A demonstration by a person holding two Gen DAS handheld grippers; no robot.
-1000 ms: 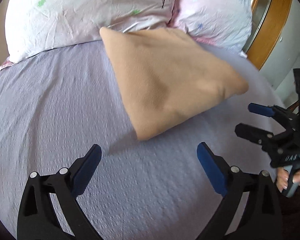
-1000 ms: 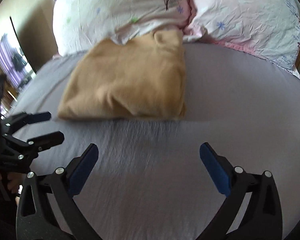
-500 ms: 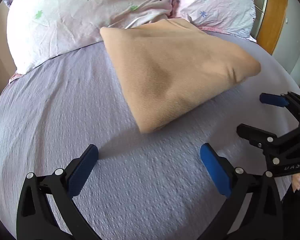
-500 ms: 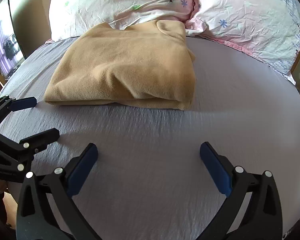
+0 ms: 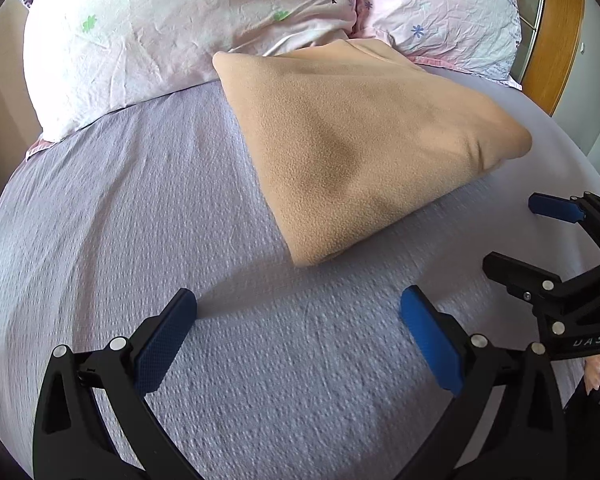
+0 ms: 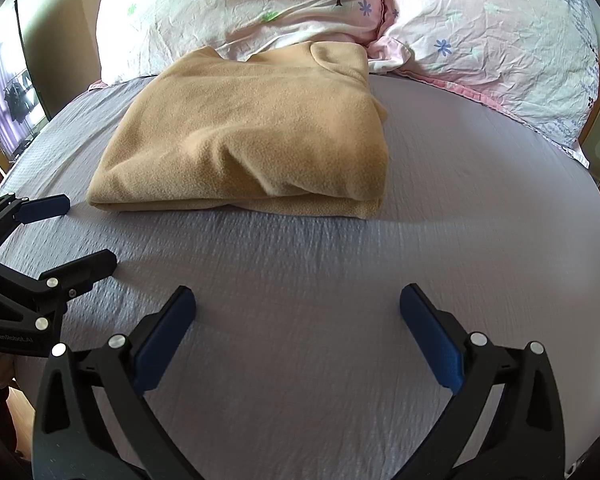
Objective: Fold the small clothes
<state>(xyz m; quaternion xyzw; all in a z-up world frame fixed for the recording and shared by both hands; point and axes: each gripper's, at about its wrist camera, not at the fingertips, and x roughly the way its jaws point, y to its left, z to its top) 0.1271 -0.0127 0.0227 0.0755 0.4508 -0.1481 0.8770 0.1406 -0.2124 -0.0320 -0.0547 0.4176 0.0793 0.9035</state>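
A tan fleece garment lies folded into a thick rectangle on the lilac bedsheet, its far edge against the pillows. It also shows in the right wrist view. My left gripper is open and empty, above the sheet a little short of the garment's near corner. My right gripper is open and empty, above the sheet short of the garment's folded front edge. Each gripper shows in the other's view: the right one at the right edge, the left one at the left edge, both open.
Two pale pink flowered pillows lie across the head of the bed. A wooden bed frame rises at the right. The bed's edge drops off at the right. A dim room with purple curtains lies to the left.
Both grippers have moved in closer to the folded garment, which now looms larger in both views. Both stayed open. The garment has not moved.
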